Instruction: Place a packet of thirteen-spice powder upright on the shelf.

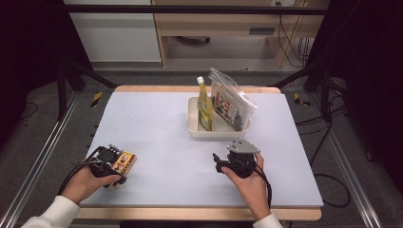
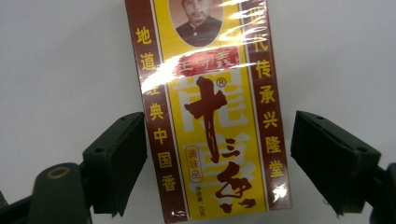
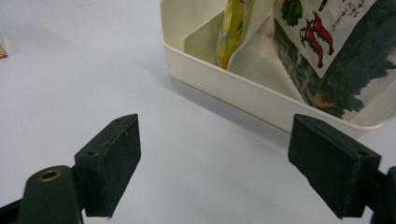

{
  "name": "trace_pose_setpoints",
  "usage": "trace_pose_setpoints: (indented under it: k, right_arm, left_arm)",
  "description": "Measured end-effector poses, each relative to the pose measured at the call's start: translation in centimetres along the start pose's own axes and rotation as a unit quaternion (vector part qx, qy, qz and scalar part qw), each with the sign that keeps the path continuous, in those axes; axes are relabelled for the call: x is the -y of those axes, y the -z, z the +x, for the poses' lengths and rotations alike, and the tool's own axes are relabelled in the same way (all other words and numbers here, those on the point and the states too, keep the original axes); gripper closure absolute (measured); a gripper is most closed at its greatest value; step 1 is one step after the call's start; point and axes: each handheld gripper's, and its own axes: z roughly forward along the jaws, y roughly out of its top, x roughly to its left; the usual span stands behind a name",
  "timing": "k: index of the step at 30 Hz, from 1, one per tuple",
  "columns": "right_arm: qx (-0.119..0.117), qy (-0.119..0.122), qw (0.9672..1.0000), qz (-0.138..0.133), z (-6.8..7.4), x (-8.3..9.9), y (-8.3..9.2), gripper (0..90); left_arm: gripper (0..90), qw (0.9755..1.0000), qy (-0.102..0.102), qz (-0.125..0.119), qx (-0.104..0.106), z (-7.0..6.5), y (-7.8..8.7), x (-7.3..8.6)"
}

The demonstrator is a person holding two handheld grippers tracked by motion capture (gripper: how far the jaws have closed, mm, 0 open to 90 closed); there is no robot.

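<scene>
High view puts the left gripper (image 1: 114,166) at about eight o'clock on the pale worktop (image 1: 157,142), right over a yellow and maroon spice box (image 1: 124,163) that lies flat there. Left gripper view looks straight down on that box (image 2: 212,116): it sits between the two black jaws, the left-hand jaw just beside its maroon edge and the other standing a little apart, so the jaws are released and nothing is gripped. At about five o'clock the right gripper (image 1: 219,162) rests in the person's hand with its jaws spread wide over bare worktop. Near twelve o'clock stands a cream divided tray (image 1: 194,124) holding an upright yellow squeeze bottle (image 1: 205,107) and a clear zip bag (image 1: 231,99), each in its own compartment.
</scene>
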Motion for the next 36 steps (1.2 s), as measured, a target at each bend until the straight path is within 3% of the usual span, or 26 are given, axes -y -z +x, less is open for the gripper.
trace_pose_setpoints:
  k: [4,11,15,18,22,27,33,36]
  right_arm:
    - [-0.001,0.001,1.0000,-0.001,-0.1,0.0,0.0,17.6]
    - [0.002,-0.001,1.0000,-0.007,-0.1,-0.1,0.2,18.0]
    - [0.001,0.000,1.0000,-0.007,-0.1,-0.2,0.1,18.0]
    - [-0.005,-0.001,1.0000,-0.006,-0.1,-0.2,0.1,18.3]
    - [-0.018,-0.011,0.9998,-0.006,-0.1,0.0,0.1,19.2]
    - [-0.043,-0.029,0.9986,-0.008,0.0,-0.1,0.0,21.7]
    - [-0.061,-0.057,0.9964,-0.017,-0.2,-1.1,-0.1,26.8]
    - [-0.072,-0.063,0.9953,-0.016,-0.4,-1.9,-0.1,28.7]
  left_arm:
    - [27.7,1.0000,-0.005,-0.002,-0.002,0.1,0.1,0.1]
    - [30.5,0.9996,-0.023,-0.010,-0.009,-0.1,0.4,0.0]
    - [31.0,0.9985,-0.041,-0.033,-0.013,-0.2,1.3,-0.2]
    - [31.1,0.9959,-0.064,-0.060,-0.018,-0.7,2.3,-0.9]
    - [31.2,0.9896,-0.101,-0.100,-0.021,-2.0,3.1,-2.0]
    - [31.3,0.9781,-0.149,-0.143,-0.026,-4.1,3.9,-3.7]
    - [31.4,0.9579,-0.212,-0.189,-0.041,-7.1,4.7,-4.9]
    - [31.4,0.9508,-0.226,-0.207,-0.041,-8.0,4.6,-5.3]
